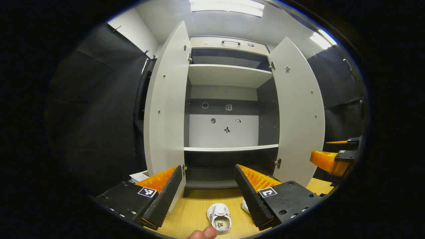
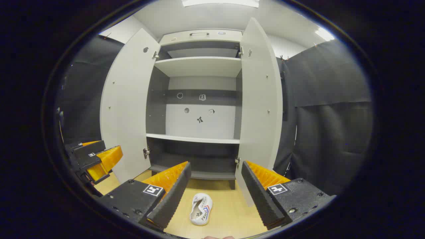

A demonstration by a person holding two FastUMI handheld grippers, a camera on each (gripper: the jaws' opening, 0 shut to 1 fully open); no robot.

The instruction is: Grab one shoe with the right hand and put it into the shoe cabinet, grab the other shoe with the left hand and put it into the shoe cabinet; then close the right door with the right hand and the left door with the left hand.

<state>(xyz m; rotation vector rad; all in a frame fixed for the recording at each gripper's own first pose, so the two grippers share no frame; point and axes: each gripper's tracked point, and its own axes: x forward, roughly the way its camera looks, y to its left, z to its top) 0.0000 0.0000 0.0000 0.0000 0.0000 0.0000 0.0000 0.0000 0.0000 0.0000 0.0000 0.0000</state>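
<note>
the shoe cabinet (image 1: pixel 229 99) stands with both doors swung wide, pale panels outside and dark grey walls inside, with pale shelves and a few small stickers on its back panel. its left door (image 1: pixel 166 109) and right door (image 1: pixel 298 116) flank the bare shelves.

in the left gripper view the left tongs (image 1: pixel 208 196) are spread wide with nothing between the fingers. below them, on the light wooden floor (image 1: pixel 189 215), lies a small white shoe (image 1: pixel 219 218) with red and blue side marks, its opening turned up. just to its right a second white shoe (image 1: pixel 245 206) peeks out from behind the finger.

in the right gripper view the right tongs (image 2: pixel 215 192) are likewise spread and hold nothing. a white shoe (image 2: pixel 201 209) rests on the floor in front of the cabinet, between the fingers but not touching them.
</note>
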